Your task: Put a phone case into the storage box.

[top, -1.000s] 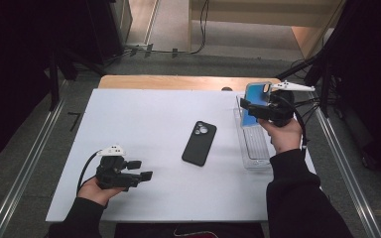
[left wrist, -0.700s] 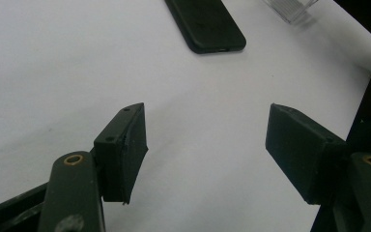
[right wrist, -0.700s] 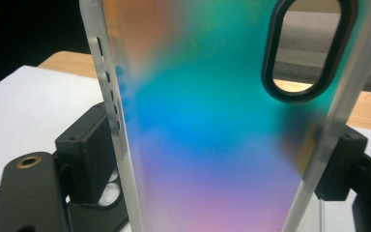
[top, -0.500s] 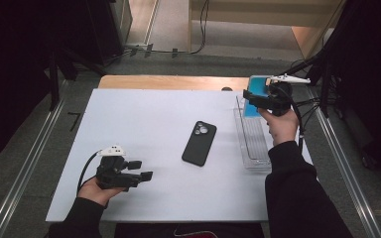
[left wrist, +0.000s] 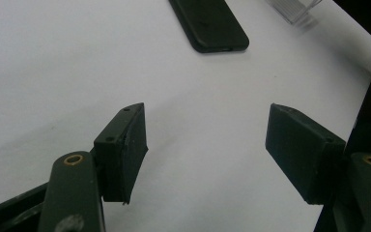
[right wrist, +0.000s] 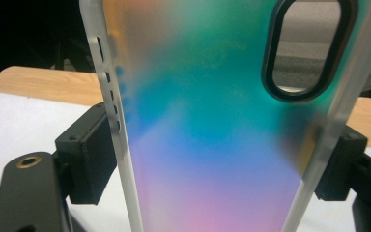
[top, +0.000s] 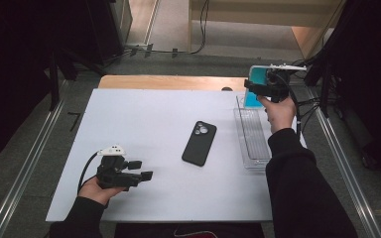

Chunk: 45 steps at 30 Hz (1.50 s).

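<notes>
Clamped across its width between the two jaws of the right gripper (top: 258,89) is a phone case (right wrist: 222,125), its frosted side edges pressed against the black pads (right wrist: 89,154). In the right gripper view the case stands upright between the jaws, its back shading from teal through blue to pink, with the dark-rimmed camera cutout (right wrist: 309,48) high above the right-hand jaw. From the high view, gripper and case hang over the far right corner of the white table (top: 144,124), beyond the far end of a clear plastic tray (top: 253,134) that lies under the person's right wrist.

Jaws of the left gripper (top: 146,169) stand well apart with nothing between them. They rest low over the near left part of the table, held in the person's left hand (top: 96,188). In the left gripper view bare white surface shows between the pads (left wrist: 130,145), and a black phone (left wrist: 207,24) lies farther out ahead of the jaws, camera side up in the high view, between the two grippers and well apart from both.
</notes>
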Motion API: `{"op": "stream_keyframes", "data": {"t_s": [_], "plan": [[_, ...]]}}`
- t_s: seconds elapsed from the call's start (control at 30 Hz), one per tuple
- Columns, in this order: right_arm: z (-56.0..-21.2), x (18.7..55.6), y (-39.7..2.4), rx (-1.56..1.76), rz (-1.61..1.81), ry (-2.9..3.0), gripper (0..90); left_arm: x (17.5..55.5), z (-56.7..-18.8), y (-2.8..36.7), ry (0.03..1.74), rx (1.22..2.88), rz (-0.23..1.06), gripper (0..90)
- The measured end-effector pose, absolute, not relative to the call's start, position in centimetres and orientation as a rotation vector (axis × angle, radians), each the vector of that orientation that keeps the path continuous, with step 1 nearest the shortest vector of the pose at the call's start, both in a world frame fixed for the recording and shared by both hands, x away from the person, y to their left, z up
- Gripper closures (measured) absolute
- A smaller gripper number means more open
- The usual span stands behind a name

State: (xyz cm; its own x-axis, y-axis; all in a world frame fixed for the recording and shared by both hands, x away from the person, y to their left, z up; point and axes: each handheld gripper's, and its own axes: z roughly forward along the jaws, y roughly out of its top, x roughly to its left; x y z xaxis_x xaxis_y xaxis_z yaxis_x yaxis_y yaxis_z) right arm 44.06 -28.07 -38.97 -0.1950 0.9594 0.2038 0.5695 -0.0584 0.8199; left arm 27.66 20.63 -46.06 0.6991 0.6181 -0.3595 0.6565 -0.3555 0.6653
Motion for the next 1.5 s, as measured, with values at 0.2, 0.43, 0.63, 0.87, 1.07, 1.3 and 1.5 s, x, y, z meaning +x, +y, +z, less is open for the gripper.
{"op": "stream_keyframes", "data": {"t_s": [0.2,0.43,0.63,0.87,1.07,1.3,1.5], "plan": [[-39.4,45.7,-27.7,1.63,1.118,1.774,16.8,27.6,-46.1,20.6,0.968,2.074,-0.059,31.2],[-41.2,47.1,-27.7,1.675,1.112,1.763,16.7,27.5,-46.1,20.5,0.961,2.065,-0.07,31.2],[-42.6,47.8,-27.7,1.69,1.044,1.773,16.6,27.6,-46.1,20.5,0.963,2.066,-0.072,31.2],[-44.6,48.6,-27.4,1.743,0.96,1.83,16.5,27.5,-46.1,20.5,0.957,2.071,-0.072,31.3],[-45.2,48.8,-26.8,1.711,0.894,1.879,15.9,27.5,-46.1,20.5,0.959,2.073,-0.071,31.3],[-45.3,48.8,-27.2,1.734,0.963,1.89,9.6,27.5,-46.1,20.4,0.956,2.078,-0.07,31.3],[-45.0,48.7,-27.8,1.742,0.975,1.875,0.0,27.5,-46.1,20.4,0.958,2.081,-0.069,31.3]]}}
